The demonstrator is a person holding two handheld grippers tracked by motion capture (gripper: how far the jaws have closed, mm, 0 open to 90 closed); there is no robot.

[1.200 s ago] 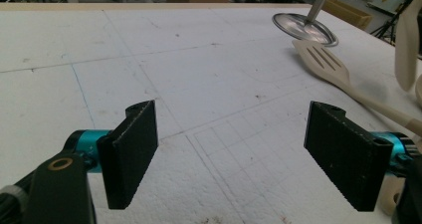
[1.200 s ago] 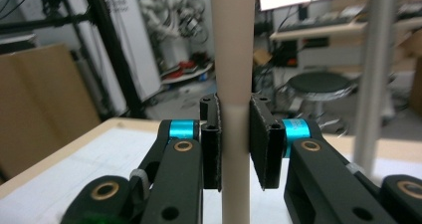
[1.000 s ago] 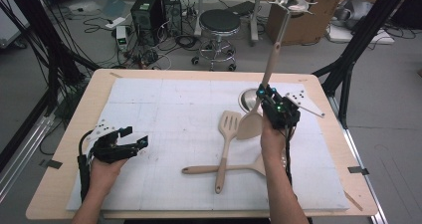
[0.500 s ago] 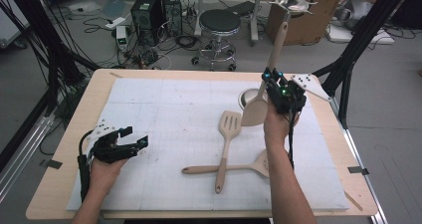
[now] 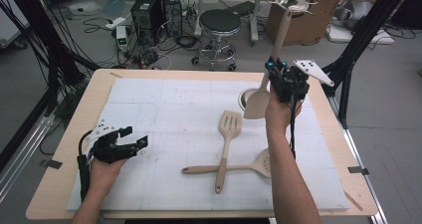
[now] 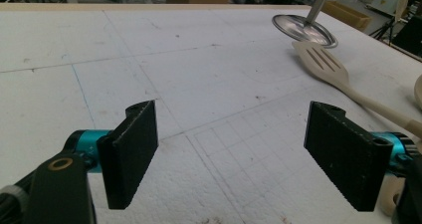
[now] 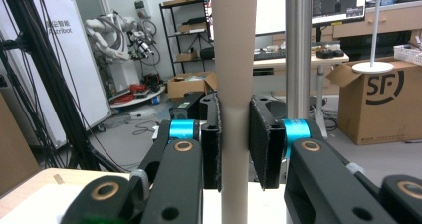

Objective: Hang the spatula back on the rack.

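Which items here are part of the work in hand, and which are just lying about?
In the job:
- right gripper, shut on the solid spatula, lifted upright
- metal stand with hooks, beside the raised handle

Lying about:
- slotted spatula crossed over another wooden utensil on the mat
- left gripper, open, holding nothing
- stool on the floor

The right tool (image 5: 278,84) has risen, lifting the clamped spatula (image 5: 259,102) higher above the tabletop (image 5: 164,109), handle upright.

Slotted spatula (image 5: 228,126) crosses a skimmer (image 5: 259,164) on white mat (image 5: 164,109).
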